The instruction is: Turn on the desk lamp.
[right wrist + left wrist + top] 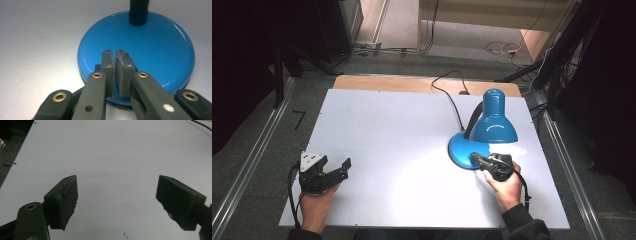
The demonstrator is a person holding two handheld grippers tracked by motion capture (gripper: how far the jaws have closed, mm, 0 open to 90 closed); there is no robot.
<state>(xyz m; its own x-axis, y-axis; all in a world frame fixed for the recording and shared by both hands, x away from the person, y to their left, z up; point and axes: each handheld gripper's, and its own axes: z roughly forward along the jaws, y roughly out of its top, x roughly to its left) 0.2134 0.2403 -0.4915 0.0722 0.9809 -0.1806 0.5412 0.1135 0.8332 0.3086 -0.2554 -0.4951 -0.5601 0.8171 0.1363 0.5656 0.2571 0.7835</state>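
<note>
A blue desk lamp stands at the right of the white table point(387, 130), its shade point(493, 125) bent down over its round base point(460, 148). My right gripper point(474, 158) rests its tips on the near edge of the base point(155, 50). Its jaws are all but together, with only a thin slit between the pads point(108, 62) and nothing in it. A small dark part point(98, 67) on the base shows just beside them. The black ribbed neck point(138, 12) rises at the far side of the base. My left gripper point(343, 172) lies at the table's near left with its jaws wide open point(116, 200) over bare white surface.
The lamp's black cable point(452, 102) runs from the base to the table's far edge. Metal rails point(252, 160) flank the table on both sides, and dark stands and cables lie on the floor beyond.
</note>
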